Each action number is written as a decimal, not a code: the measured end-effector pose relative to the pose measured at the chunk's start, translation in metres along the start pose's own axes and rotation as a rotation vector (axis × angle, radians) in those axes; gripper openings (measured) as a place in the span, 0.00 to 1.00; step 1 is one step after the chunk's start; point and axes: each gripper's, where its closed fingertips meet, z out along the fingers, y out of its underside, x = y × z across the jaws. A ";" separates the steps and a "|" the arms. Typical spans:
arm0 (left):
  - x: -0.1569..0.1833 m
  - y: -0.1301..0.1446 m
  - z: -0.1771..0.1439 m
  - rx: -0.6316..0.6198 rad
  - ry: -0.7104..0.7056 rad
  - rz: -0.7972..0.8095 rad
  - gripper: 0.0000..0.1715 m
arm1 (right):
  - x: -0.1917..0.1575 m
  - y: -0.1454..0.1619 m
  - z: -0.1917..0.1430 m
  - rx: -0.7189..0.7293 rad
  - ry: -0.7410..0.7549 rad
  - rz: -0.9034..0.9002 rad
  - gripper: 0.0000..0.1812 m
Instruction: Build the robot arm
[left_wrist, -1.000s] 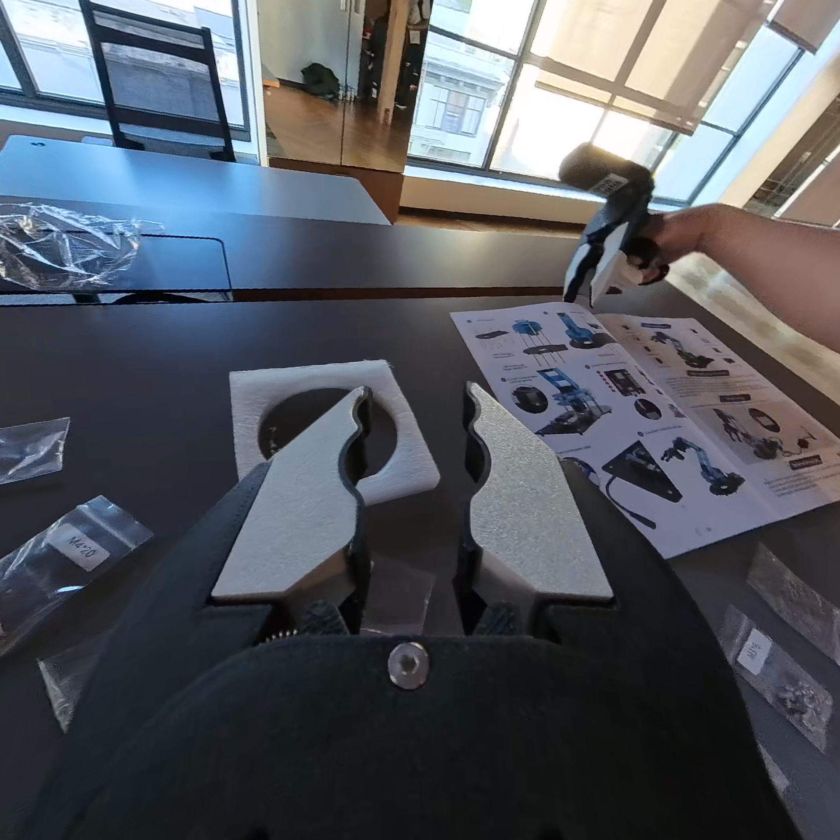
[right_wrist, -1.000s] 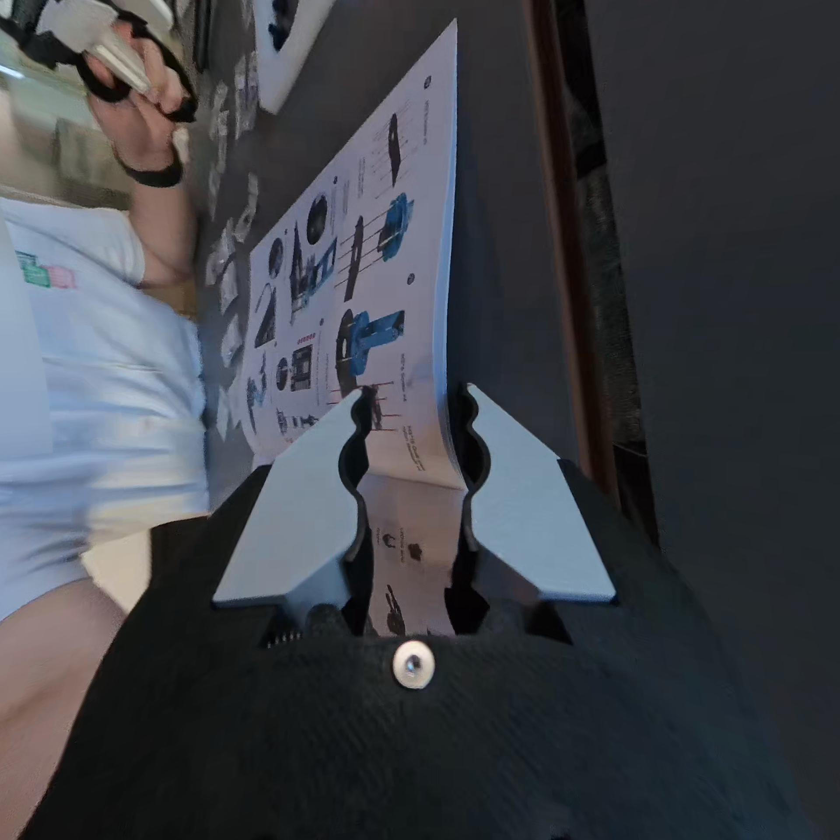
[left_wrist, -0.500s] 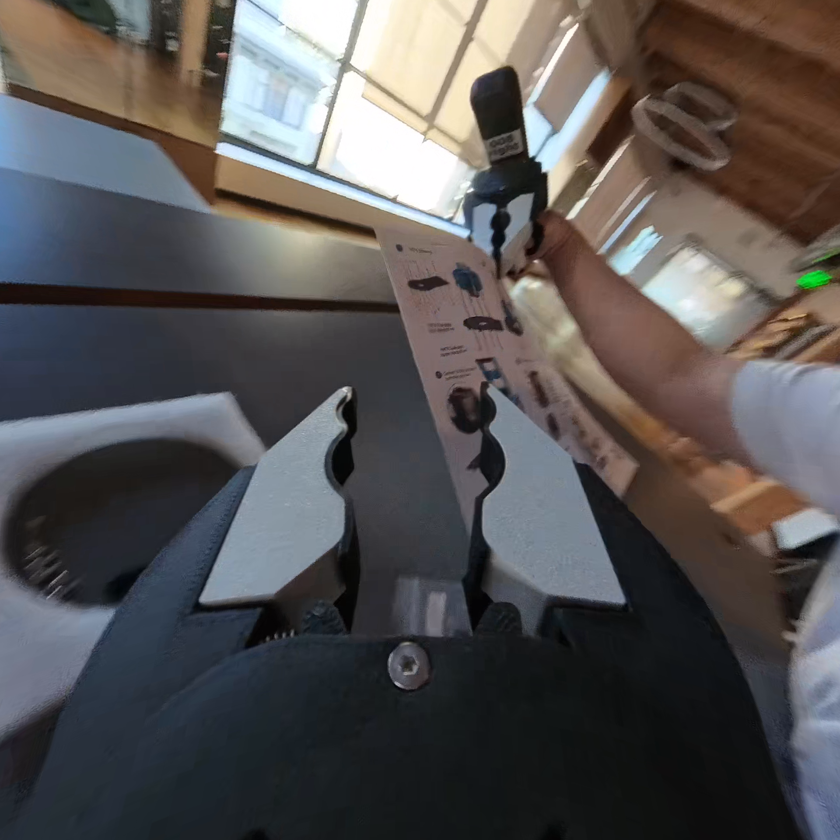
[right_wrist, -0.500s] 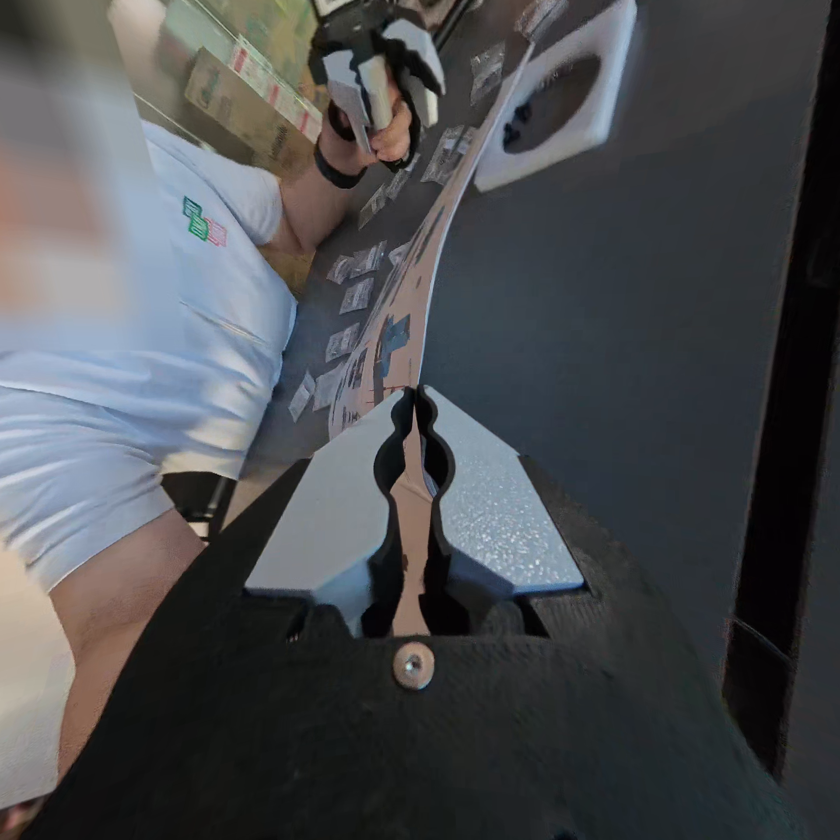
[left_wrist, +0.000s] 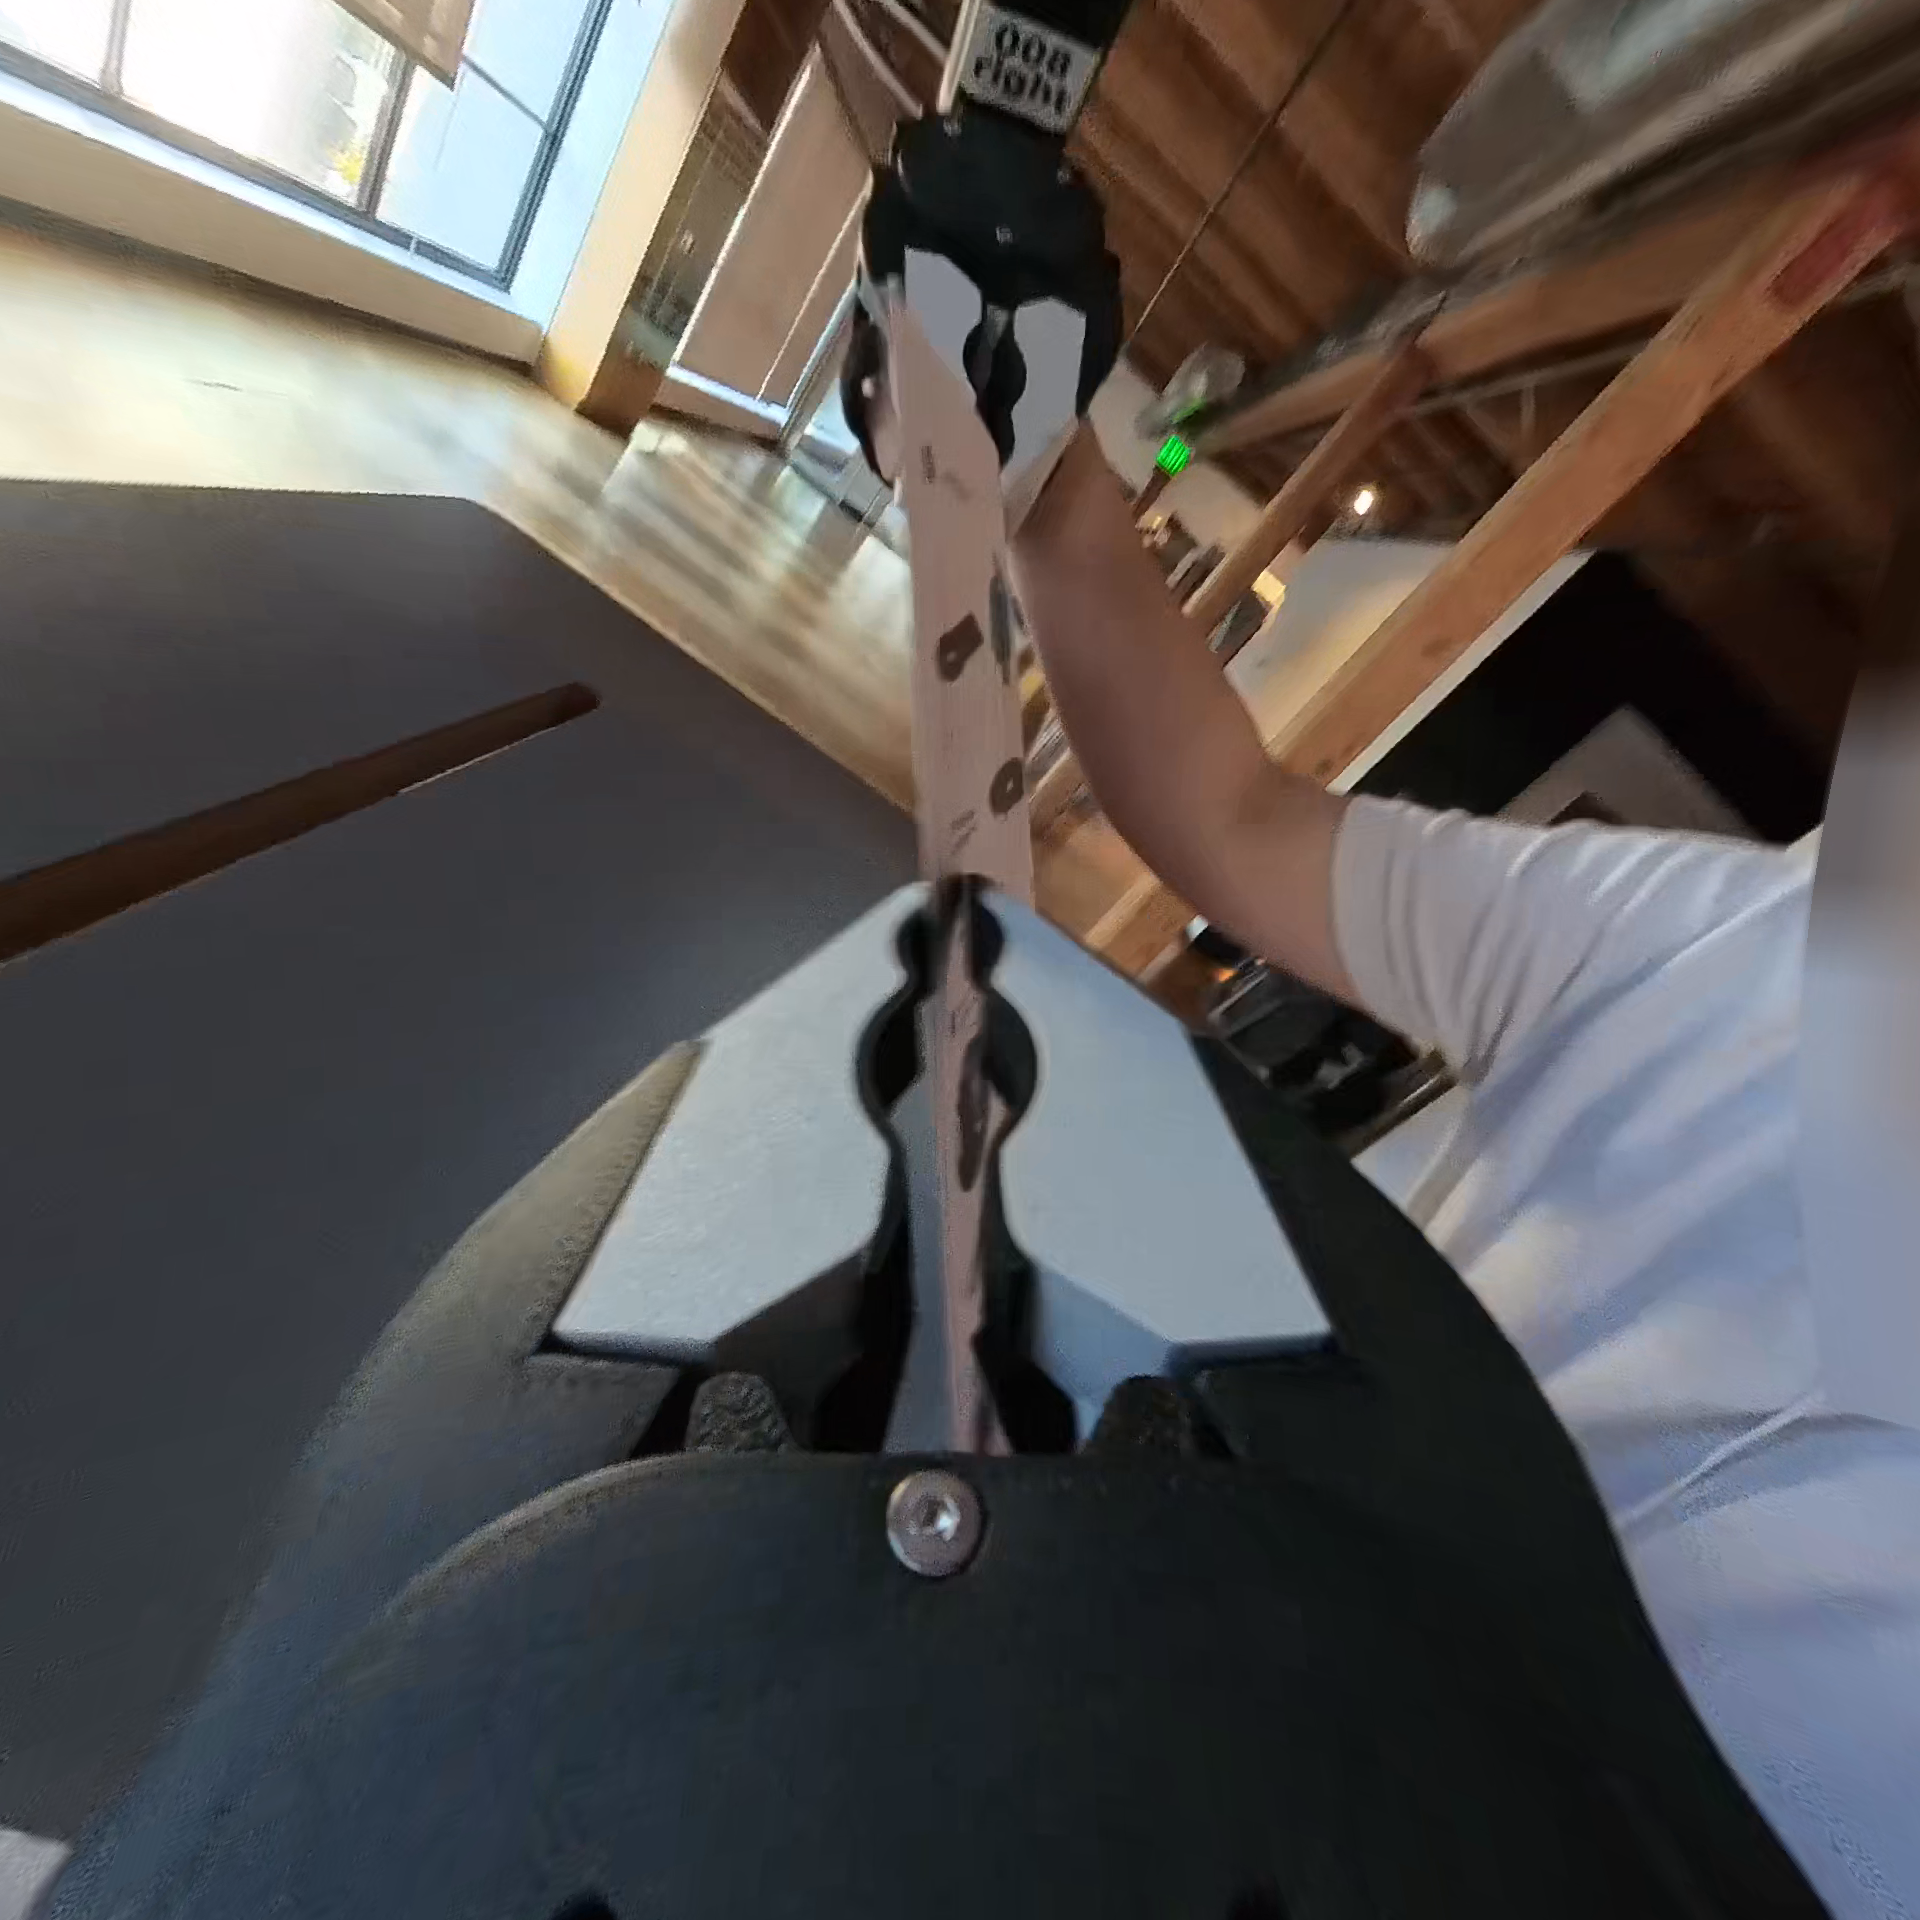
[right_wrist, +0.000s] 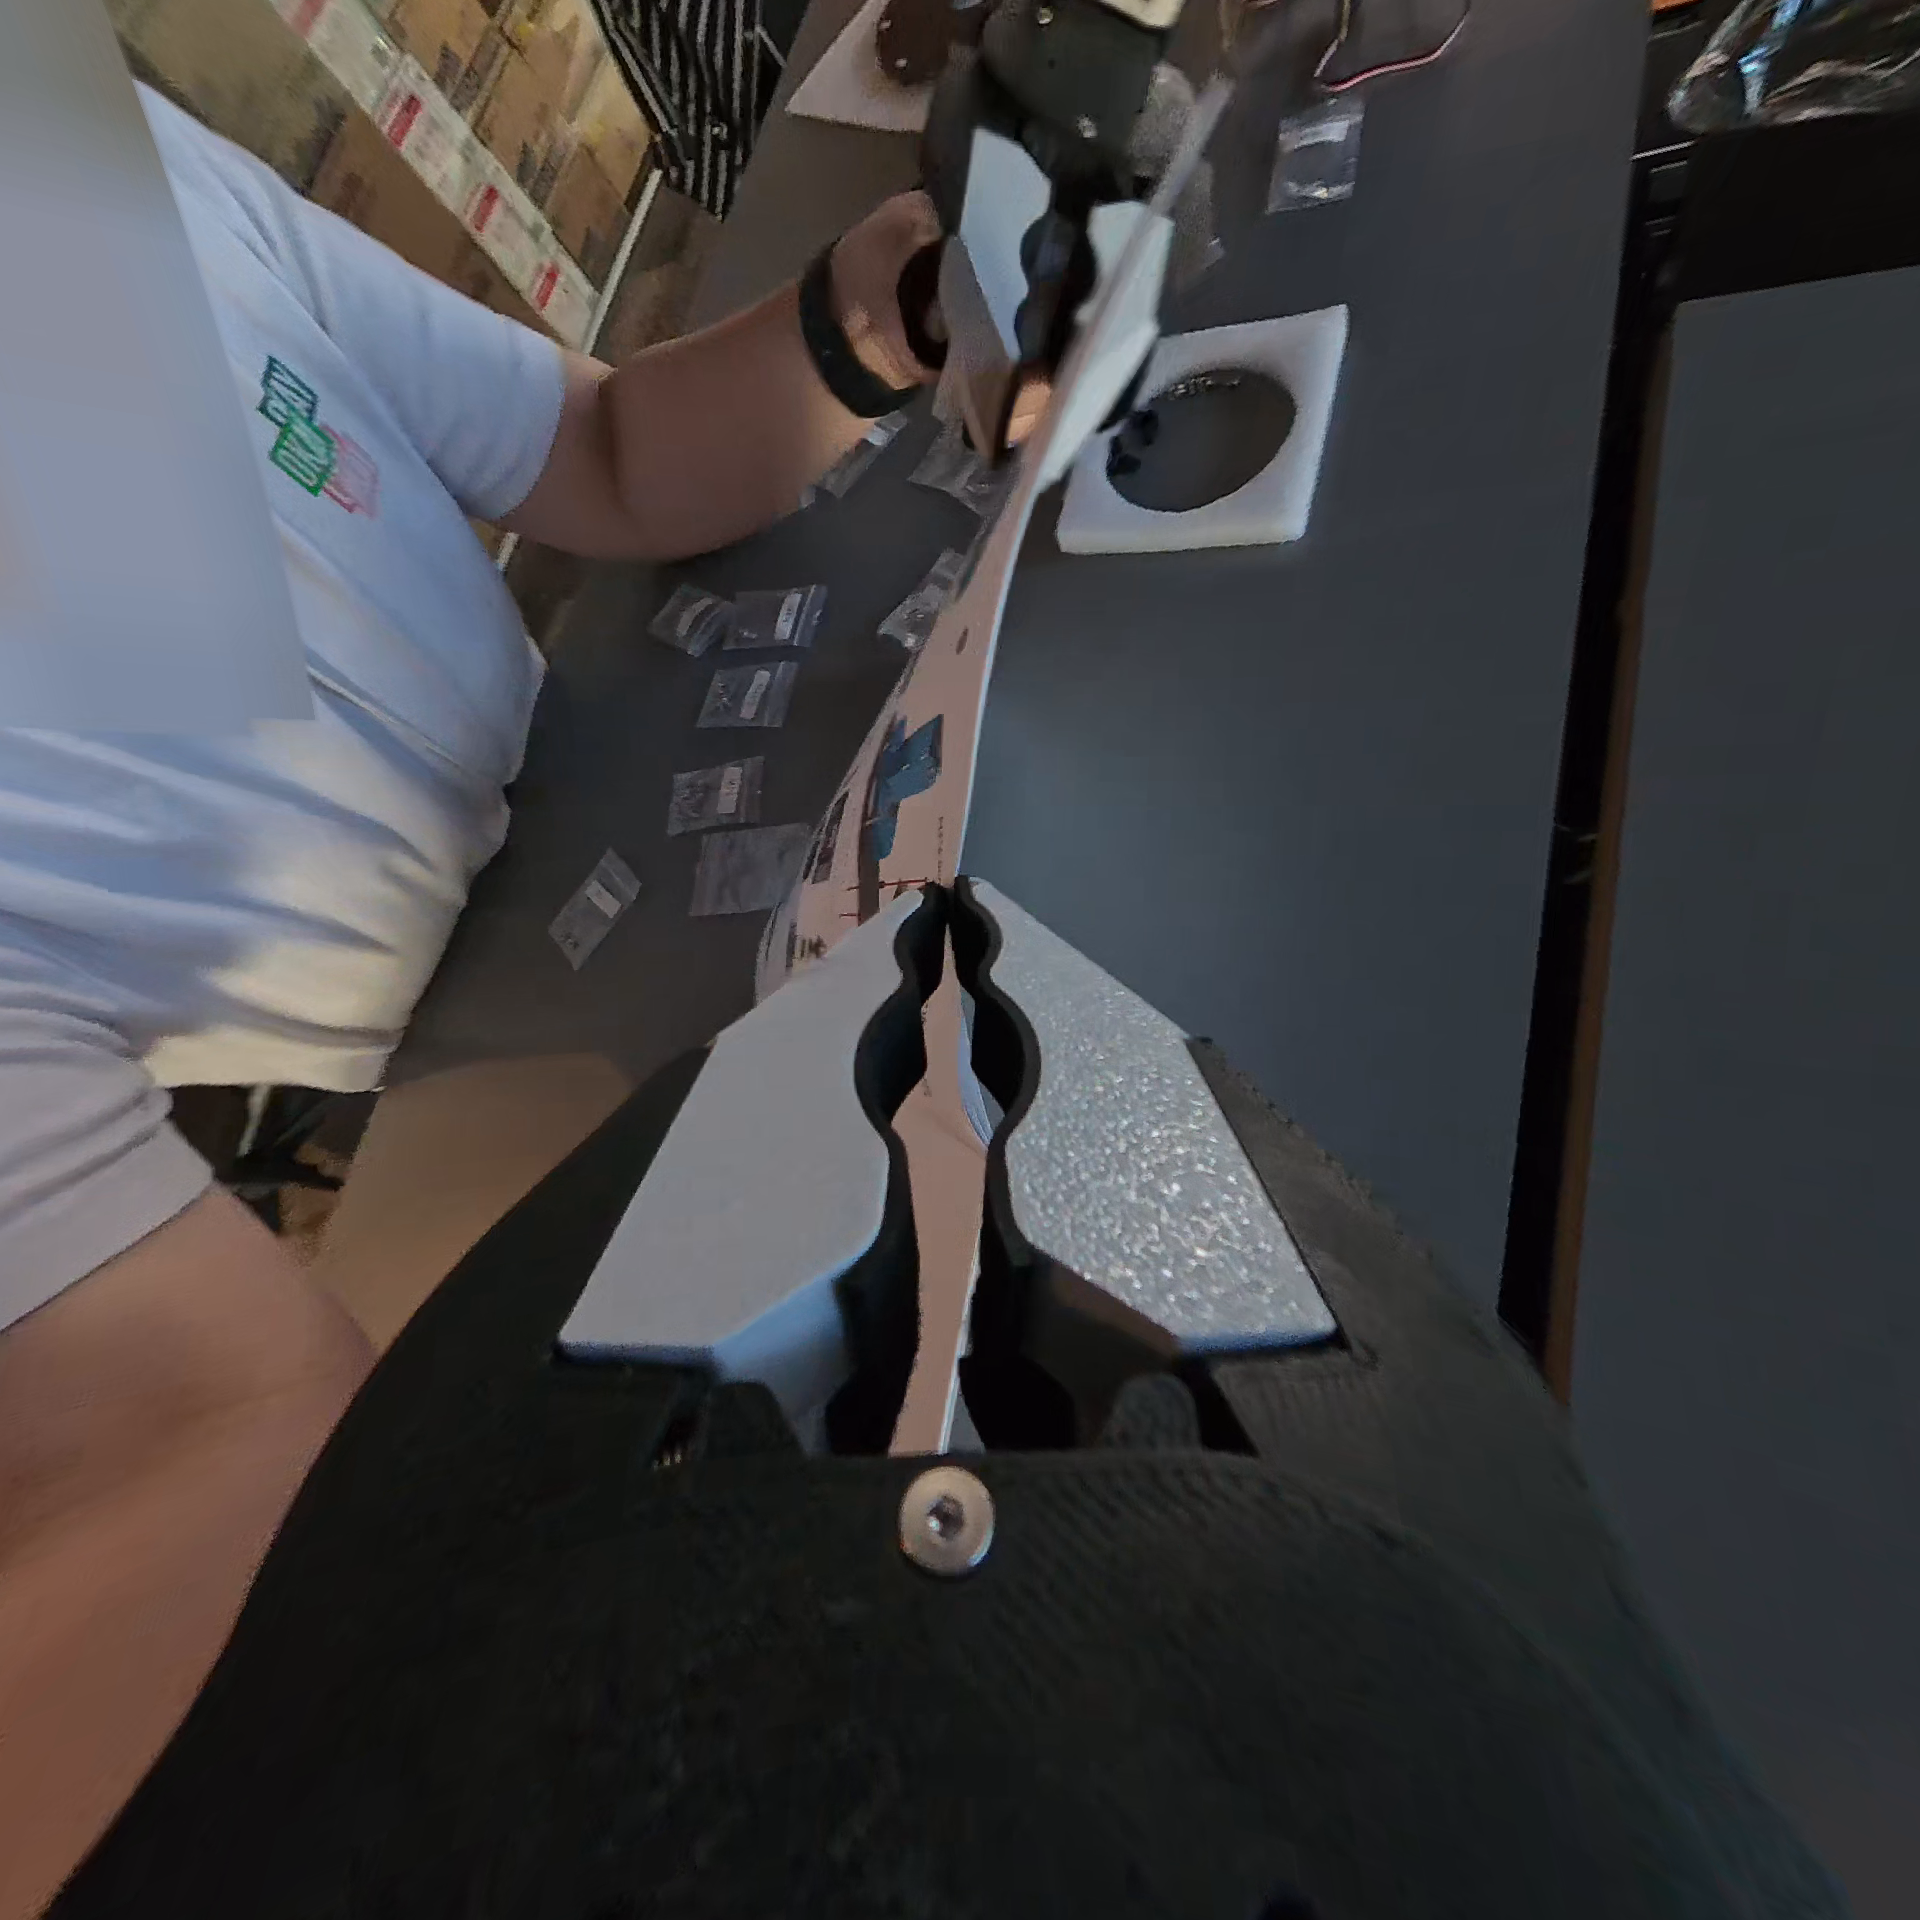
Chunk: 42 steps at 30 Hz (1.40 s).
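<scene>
A printed instruction sheet (left_wrist: 966, 675) with pictures of blue machine parts hangs edge-on between both grippers, lifted off the dark table (left_wrist: 312, 935). My left gripper (left_wrist: 958, 894) is shut on one end of it. My right gripper (right_wrist: 951, 894) is shut on the other end, where the sheet (right_wrist: 966, 665) curves away toward the left gripper. The right gripper shows far off in the left wrist view (left_wrist: 982, 343), the left gripper far off in the right wrist view (right_wrist: 1039, 301). Each is held by a person's hand.
A white foam square with a round hole (right_wrist: 1205, 436) lies on the table (right_wrist: 1299, 831) beyond the sheet. Several small clear bags of hardware (right_wrist: 748, 696) lie along the near edge by the person in a white shirt (right_wrist: 312, 623). A wooden strip (left_wrist: 291, 810) splits the tabletop. One gripper's finger ends stand about 15 cm off the other's.
Both grippers went from open to shut on the sheet's opposite ends and lifted it off the table. The left gripper swung right from the foam square.
</scene>
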 end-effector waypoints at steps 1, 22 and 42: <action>0.000 0.002 0.001 -0.021 -0.015 0.044 0.00 | 0.003 0.001 0.000 0.002 0.034 -0.005 0.00; 0.035 0.002 0.018 -0.098 -0.072 0.498 0.00 | -0.019 0.227 -0.085 0.881 0.931 0.611 0.39; 0.112 -0.002 0.043 -0.084 0.023 0.759 0.00 | -0.069 0.239 -0.057 1.124 0.554 0.601 0.40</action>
